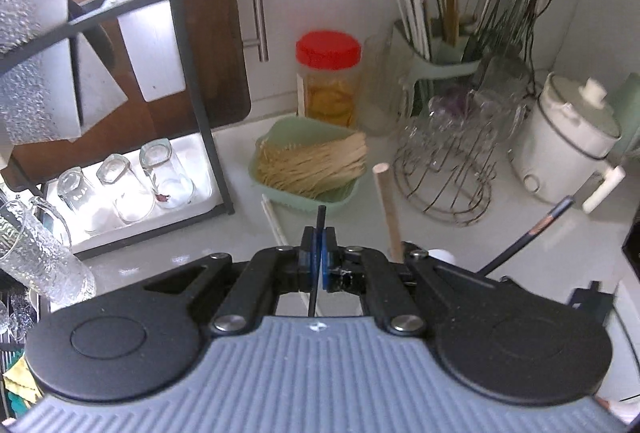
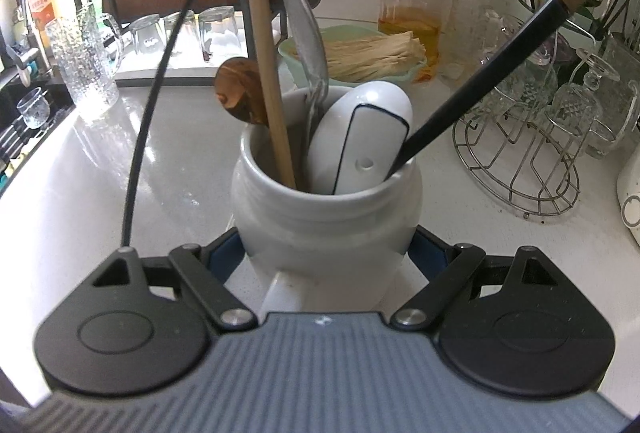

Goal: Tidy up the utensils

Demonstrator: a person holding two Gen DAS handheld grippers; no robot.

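The left gripper (image 1: 319, 253) has its jaws pressed together on a thin black stick (image 1: 317, 265), which stands upright between the blue pads. The right gripper (image 2: 330, 257) is spread wide around the belly of a white ceramic jar (image 2: 326, 217), its blue pads at either side of the jar; whether they press on it cannot be told. In the jar stand a wooden handle (image 2: 266, 65), a wooden spoon (image 2: 236, 95), a metal spoon (image 2: 306, 37), a white ceramic spoon (image 2: 362, 137) and a black chopstick (image 2: 492, 73). Behind the jar sits a green tray of bamboo sticks (image 2: 372, 55), beside a red-lidded jar (image 2: 414, 7). No writing is legible.
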